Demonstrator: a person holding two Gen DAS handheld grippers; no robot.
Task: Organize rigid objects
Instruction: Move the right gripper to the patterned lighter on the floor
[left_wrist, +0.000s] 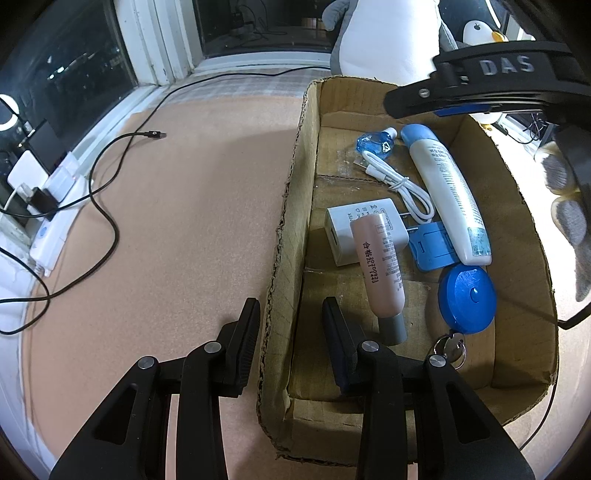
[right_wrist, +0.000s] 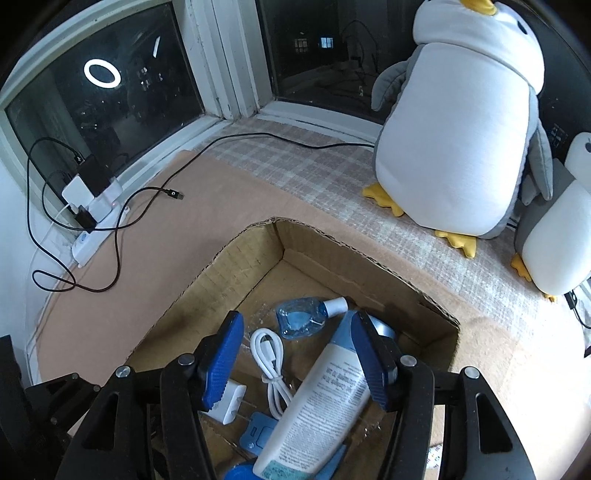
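A cardboard box (left_wrist: 291, 206) (right_wrist: 369, 266) holds a white-and-blue tube (left_wrist: 447, 192) (right_wrist: 317, 410), a pink tube (left_wrist: 380, 269), a white charger (left_wrist: 343, 236) (right_wrist: 227, 404), a white cable (left_wrist: 399, 181) (right_wrist: 271, 365), a small blue bottle (left_wrist: 375, 142) (right_wrist: 301, 319), a blue round tape measure (left_wrist: 467, 299) with keys (left_wrist: 452, 349), and a blue clip (left_wrist: 434, 249) (right_wrist: 258, 434). My left gripper (left_wrist: 291, 321) is open and empty, straddling the box's left wall. My right gripper (right_wrist: 295, 354) is open and empty above the box, over the white tube.
A black cable (left_wrist: 103, 206) (right_wrist: 122, 221) lies on the brown surface left of the box. A power strip with plugs (left_wrist: 44, 206) (right_wrist: 92, 206) sits by the window. Two penguin plush toys (right_wrist: 458, 122) (right_wrist: 557, 240) stand behind the box.
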